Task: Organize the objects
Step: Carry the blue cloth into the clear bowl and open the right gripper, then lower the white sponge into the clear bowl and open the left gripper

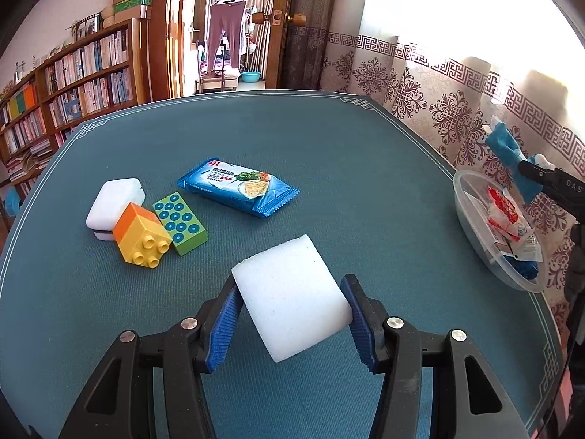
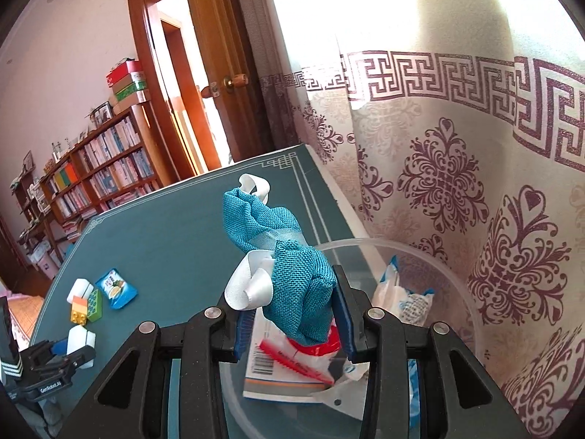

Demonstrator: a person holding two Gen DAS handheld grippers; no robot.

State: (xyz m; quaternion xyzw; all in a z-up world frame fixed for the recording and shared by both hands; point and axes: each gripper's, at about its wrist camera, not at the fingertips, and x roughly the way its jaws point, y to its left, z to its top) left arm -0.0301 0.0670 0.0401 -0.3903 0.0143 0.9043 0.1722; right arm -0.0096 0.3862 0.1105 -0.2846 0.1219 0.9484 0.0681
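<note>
Your left gripper (image 1: pixel 292 314) pinches a white foam block (image 1: pixel 292 292) between its blue pads, held above the teal table (image 1: pixel 365 168). Your right gripper (image 2: pixel 292 314) is clamped on a teal cloth bundle (image 2: pixel 292 278) with a white ribbon (image 2: pixel 245 289), held over the clear plastic bowl (image 2: pixel 457 285). Only the right wrist view shows the bowl's contents clearly: a red and white packet (image 2: pixel 299 358), a barcoded paper and a white and blue bag (image 2: pixel 402 296). Only the left wrist view shows the loose items in detail: a blue snack packet (image 1: pixel 237 186), a white box (image 1: pixel 113 205), an orange and yellow toy brick (image 1: pixel 140 236) and a green dotted brick (image 1: pixel 181 223), the three touching one another, the packet just beside them. The bowl sits at the table edge nearest the patterned curtain (image 2: pixel 475 183), so room on that side is tight. Between the bricks and the bowl the tabletop lies bare, as does the stretch toward the far edge by the door (image 1: pixel 285 18).
</note>
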